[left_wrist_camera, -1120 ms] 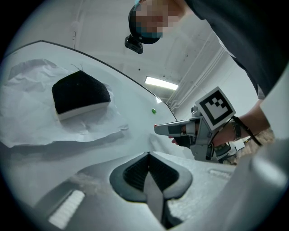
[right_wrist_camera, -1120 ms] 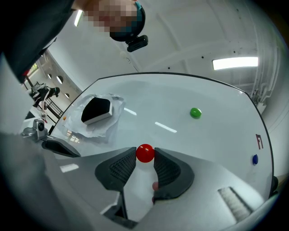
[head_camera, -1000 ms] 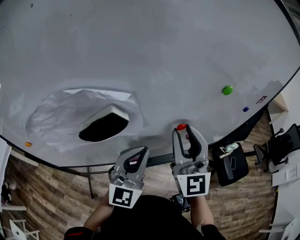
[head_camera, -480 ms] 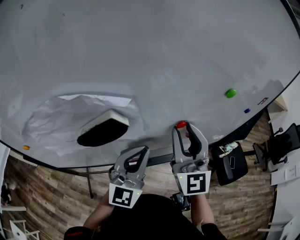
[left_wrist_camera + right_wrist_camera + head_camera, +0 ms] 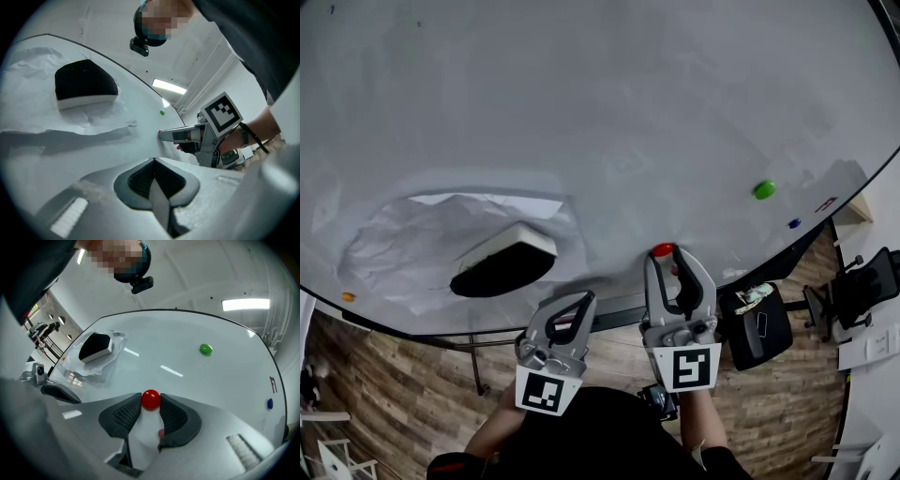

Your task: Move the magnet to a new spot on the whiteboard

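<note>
Filling everything ahead of both sets of fingers: large white whiteboard (image 5: 609, 103). Spread across its lower left, well to the left of the right-hand fingers and just beyond the left-hand ones: crumpled white paper sheet (image 5: 389, 248).

Now the tools. Right gripper (image 5: 150, 403), nose up against the board near the lower edge, jaws drawn in to a narrow gap and pinching at the very tips, one ribbed pad on each side of a red ball. Left gripper (image 5: 153, 164), alongside and lower in the head view, jaws pressed fully together, nothing at all between them.

Sitting on the paper, up and to the left of the left fingertips: black foam eraser with a white back (image 5: 502, 262).

And the star of the show: red round magnet (image 5: 150, 399), stuck on the board and squeezed right between the right fingertips, touching both pads.

Well out beyond those same fingertips and off to the right: green round magnet (image 5: 206, 349), alone on bare board.

Further right again, near the board's rim: small blue magnet (image 5: 793, 223).

Way over on the far left, past the paper, close to the lower rim: small orange magnet (image 5: 347, 297).
</note>
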Motion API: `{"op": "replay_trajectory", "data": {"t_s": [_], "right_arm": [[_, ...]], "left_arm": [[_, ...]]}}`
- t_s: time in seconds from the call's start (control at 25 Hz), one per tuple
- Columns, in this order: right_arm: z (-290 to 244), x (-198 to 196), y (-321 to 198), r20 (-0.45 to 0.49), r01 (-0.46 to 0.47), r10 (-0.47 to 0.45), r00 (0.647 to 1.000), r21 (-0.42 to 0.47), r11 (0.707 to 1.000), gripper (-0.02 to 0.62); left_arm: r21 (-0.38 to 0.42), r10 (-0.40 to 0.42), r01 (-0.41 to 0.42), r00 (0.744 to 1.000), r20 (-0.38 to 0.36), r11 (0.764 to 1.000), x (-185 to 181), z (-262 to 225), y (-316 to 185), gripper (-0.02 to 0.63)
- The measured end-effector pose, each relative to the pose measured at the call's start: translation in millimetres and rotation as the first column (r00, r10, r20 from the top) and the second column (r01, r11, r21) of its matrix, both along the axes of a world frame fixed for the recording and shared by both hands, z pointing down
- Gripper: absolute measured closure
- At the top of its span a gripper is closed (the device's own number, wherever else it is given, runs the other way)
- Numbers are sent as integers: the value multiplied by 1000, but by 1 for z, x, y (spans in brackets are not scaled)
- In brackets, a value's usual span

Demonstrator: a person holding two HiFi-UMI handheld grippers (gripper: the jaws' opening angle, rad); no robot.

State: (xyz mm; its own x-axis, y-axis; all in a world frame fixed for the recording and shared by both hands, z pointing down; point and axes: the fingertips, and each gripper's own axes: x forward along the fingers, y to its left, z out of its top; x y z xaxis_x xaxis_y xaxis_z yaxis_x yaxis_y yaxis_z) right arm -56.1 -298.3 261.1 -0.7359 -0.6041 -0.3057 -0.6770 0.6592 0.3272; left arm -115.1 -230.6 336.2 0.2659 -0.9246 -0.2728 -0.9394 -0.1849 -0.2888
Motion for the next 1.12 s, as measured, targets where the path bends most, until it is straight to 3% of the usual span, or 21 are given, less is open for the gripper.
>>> {"op": "replay_trajectory", "data": {"t_s": [0.8, 1.12], "right_arm": [[0, 9, 6, 34, 20, -19, 999, -47, 999, 436], [-6, 23, 14, 99, 30, -24, 995, -60, 998, 519]], "left_arm": [[-13, 8, -8, 1000, -2, 1000, 7, 5, 4, 604], [-15, 15, -15, 1000, 3, 1000, 15, 4, 10, 604]]}}
